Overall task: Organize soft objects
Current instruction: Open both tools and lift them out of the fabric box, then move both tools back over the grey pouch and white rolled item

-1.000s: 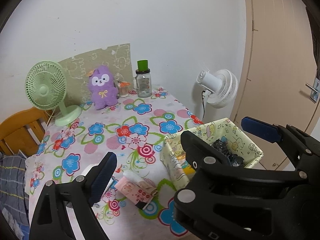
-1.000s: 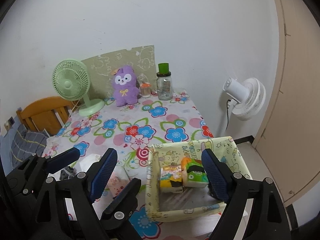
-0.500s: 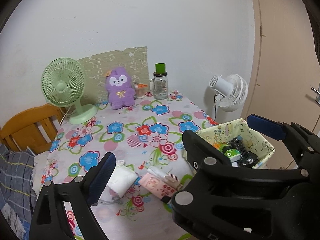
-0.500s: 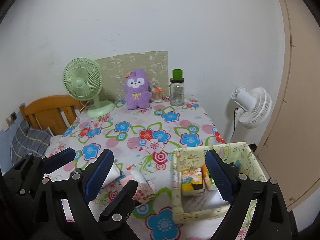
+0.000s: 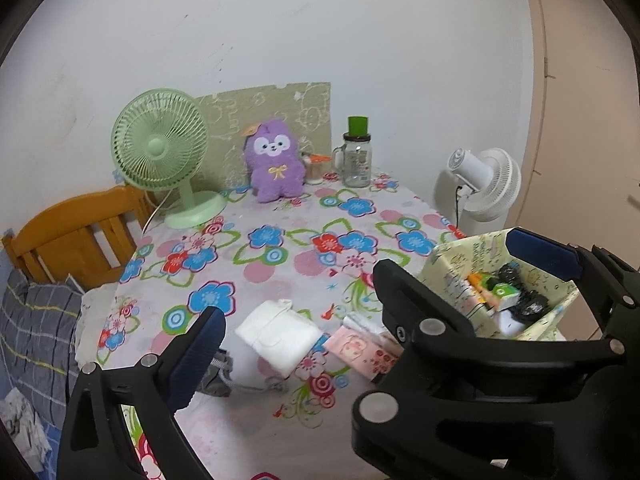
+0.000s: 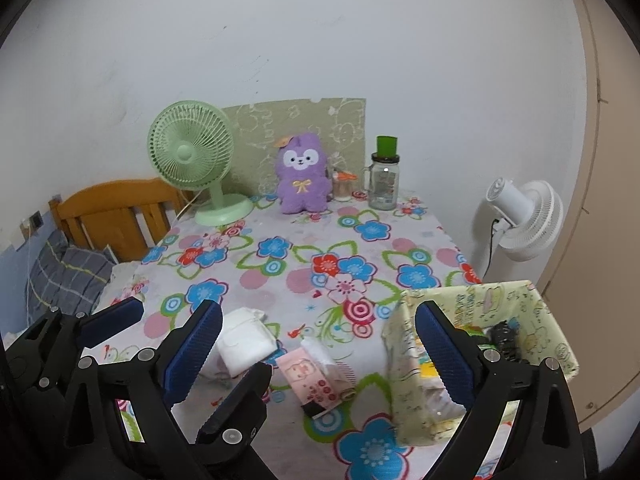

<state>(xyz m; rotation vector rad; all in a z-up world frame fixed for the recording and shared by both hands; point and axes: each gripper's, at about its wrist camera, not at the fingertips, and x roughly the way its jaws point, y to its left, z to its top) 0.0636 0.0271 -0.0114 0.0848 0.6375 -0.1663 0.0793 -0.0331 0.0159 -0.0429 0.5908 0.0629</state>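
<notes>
From where I sit, both tools hang above the near edge of the flowered tablecloth (image 6: 280, 280), empty, jaws spread wide: my left gripper (image 5: 360, 292) and my right gripper (image 6: 318, 340). The soft things not yet sorted lie on the cloth close under them: a folded white cloth pad (image 5: 278, 338) and, just beside it on the right, a pink printed tissue packet (image 6: 312, 380). The pale yellow-green printed fabric box (image 6: 548, 320), already holding some packets, sits at the near right corner. I judge the white pad the left gripper's job, since it lies nearly straight ahead between its fingers, long axis slanting from far left to near right; the pink packet lies squarely between the right gripper's fingers, closer to the box.
</notes>
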